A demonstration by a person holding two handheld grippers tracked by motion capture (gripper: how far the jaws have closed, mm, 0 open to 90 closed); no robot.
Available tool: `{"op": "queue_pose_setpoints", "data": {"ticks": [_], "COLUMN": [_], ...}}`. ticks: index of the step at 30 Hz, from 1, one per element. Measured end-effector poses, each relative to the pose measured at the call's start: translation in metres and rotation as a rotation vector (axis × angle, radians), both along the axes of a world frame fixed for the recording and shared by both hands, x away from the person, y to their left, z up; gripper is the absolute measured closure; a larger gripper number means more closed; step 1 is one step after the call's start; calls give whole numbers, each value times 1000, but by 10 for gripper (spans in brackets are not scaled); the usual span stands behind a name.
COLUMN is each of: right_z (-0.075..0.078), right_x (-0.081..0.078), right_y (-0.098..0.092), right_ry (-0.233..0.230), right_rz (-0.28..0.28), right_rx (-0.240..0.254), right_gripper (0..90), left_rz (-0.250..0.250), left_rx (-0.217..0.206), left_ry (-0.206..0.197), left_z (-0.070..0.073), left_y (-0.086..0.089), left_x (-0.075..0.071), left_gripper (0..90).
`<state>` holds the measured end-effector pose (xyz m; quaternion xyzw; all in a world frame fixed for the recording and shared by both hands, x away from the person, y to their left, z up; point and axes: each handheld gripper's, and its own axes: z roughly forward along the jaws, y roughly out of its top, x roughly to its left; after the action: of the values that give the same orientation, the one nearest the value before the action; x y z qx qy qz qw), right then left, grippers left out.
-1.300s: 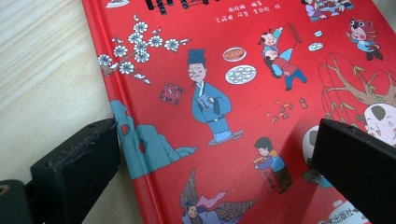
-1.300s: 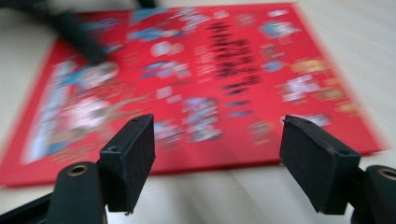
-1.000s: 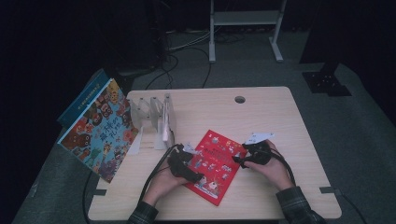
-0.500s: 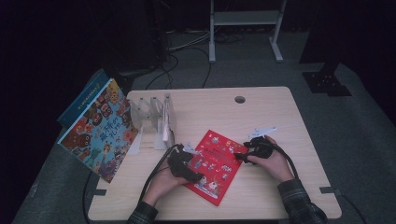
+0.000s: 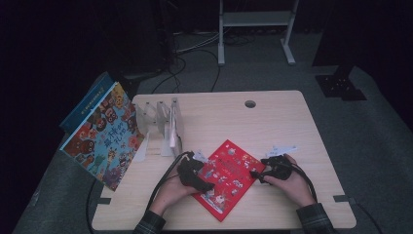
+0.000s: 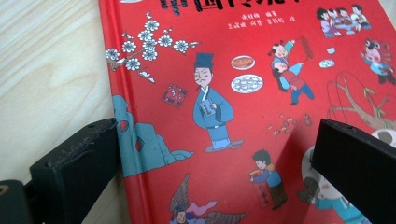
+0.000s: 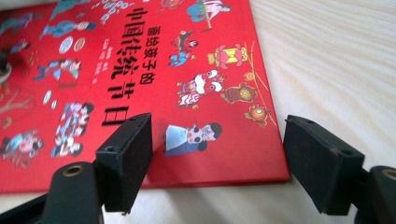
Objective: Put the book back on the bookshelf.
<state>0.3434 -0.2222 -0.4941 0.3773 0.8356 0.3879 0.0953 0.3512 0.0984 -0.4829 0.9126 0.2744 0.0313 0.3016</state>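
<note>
- Black rubber-padded jaws of the left gripper (image 6: 205, 163) stand wide apart in the left gripper view, 1 at the lower left over the book's spine edge, 1 at the lower right over the cover; nothing is clamped between them.
- Black jaws of the right gripper (image 7: 233, 158) are likewise spread apart in the right gripper view, straddling the near corner of the book, 1 over the cover, the other over bare wood beyond its edge.
- Between the 2 grippers, the flat red hardcover picture book with cartoon figures and Chinese lettering (image 5: 226, 175) lies closed on the pale wooden table (image 5: 292, 122), low and centre in the high view.
- Left of it stands a clear plastic divider rack (image 5: 163, 122), holding 1 thin white item; a large blue-and-orange picture book (image 5: 104, 139) leans at the table's left edge.
- Judging from this, the step in hand is lining up a grasp on the red book, perhaps to file it in the rack.
- Next, 1 jaw must slip under an edge lying flush on the wood, so tilting or sliding the book seems needed.
</note>
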Motion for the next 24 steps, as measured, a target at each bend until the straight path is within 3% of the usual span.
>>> {"op": "queue_pose_setpoints", "data": {"ticks": [6, 10, 14, 22, 24], "right_z": [2, 2, 6, 2, -1], "right_x": [-24, -30, -38, -79, -85], "right_y": [0, 0, 1, 11, 17], "right_ry": [-38, -74, -127, -123, -126], "right_rz": [-18, -20, -51, -62, -54], "right_rx": [-39, -50, -93, -59, -83], "right_gripper": [242, 244, 267, 253, 242], "left_rz": [-21, -23, -21, -26, -24], "left_rx": [-2, -14, -19, -12, -6], "left_ry": [-3, -10, -13, -8, -6], "left_z": [0, -1, -2, -1, -1], "left_y": [-3, -2, -2, -3, -5], "left_x": [-2, -3, -3, -2, -1], "left_gripper": [3, 3, 0, 0, 0]}}
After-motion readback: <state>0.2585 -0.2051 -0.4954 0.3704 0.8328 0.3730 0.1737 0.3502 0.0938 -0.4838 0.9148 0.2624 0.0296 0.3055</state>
